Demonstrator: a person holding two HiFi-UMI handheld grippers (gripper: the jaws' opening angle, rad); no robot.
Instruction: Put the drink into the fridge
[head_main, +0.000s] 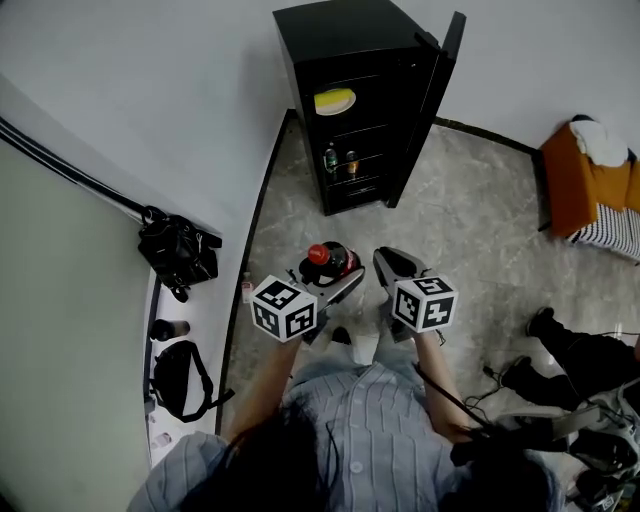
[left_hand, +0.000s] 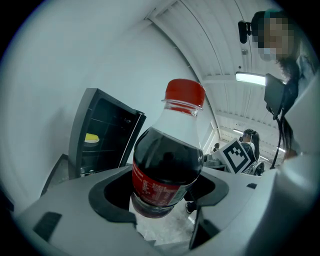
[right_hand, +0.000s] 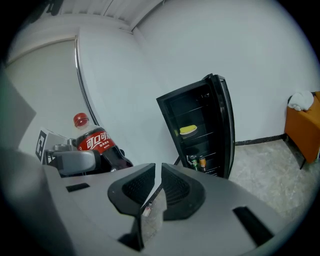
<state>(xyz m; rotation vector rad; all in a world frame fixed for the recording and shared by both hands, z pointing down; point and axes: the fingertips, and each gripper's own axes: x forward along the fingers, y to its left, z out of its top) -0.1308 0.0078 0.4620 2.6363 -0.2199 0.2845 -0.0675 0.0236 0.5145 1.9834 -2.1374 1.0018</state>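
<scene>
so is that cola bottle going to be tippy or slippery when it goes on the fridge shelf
Probably heavy for its size: the cola bottle looks nearly full. Likely firm, not squashy, since its red cap is on. Tall, narrow and smooth, it could tip, then roll, if set down tilted.

Tilted cola bottle (left_hand: 167, 165); open black fridge (head_main: 345, 32)

Bottle (head_main: 326, 257) in left tool (head_main: 335, 273), right tool (head_main: 391, 264) beside — fridge (head_main: 360, 110) ahead, bag (head_main: 178, 250) far left.
</scene>
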